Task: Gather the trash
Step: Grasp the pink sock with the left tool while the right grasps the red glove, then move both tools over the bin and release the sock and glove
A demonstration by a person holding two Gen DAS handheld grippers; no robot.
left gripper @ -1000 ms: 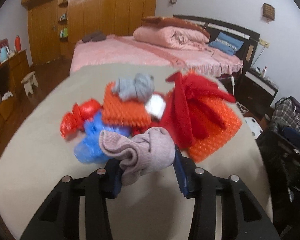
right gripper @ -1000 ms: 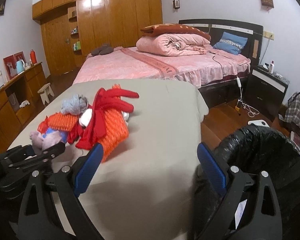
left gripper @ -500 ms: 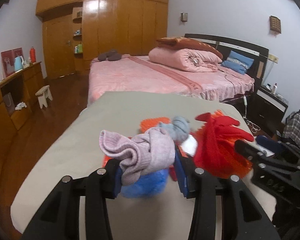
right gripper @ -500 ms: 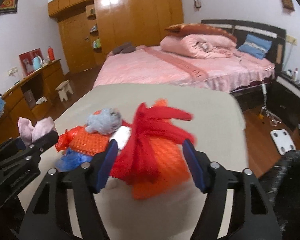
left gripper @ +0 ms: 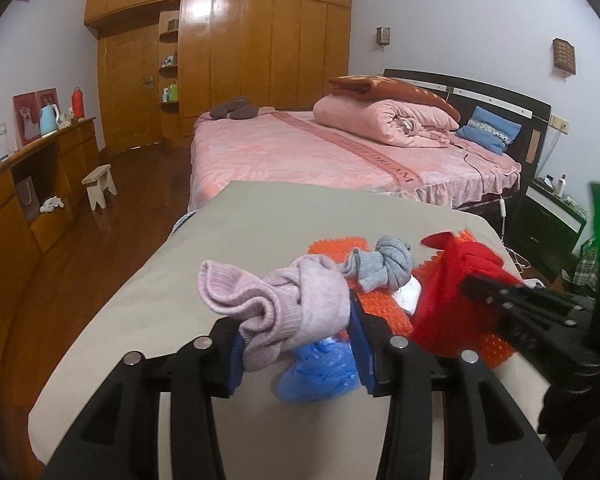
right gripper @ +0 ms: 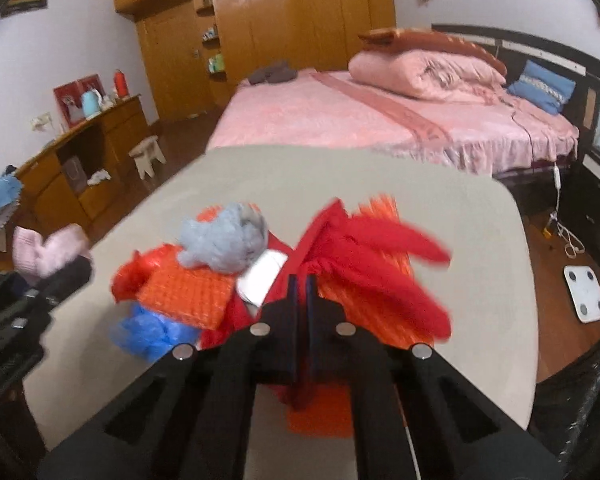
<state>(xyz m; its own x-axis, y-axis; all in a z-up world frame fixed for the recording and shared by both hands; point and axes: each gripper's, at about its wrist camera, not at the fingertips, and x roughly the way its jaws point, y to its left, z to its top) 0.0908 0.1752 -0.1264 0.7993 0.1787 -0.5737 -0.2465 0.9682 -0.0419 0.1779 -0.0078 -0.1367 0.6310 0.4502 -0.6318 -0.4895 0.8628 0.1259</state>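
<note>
The grey-topped desk carries a small heap of trash, and everything below is placed relative to that heap. At its right side lies the largest piece, a red cloth draped over an orange mesh sheet. A second orange mesh piece sits at the left side of the heap, with a grey knotted sock on top of it and a crumpled blue plastic bag at its near left corner. A small white scrap shows in the middle, between the two mesh pieces. The right hand-held gripper has just been closing and now stands pressed together over the near edge of the red cloth; whether cloth is caught between the pads cannot be told. The left hand-held gripper, lifted off the heap at its left, pinches a pink sock.
</note>
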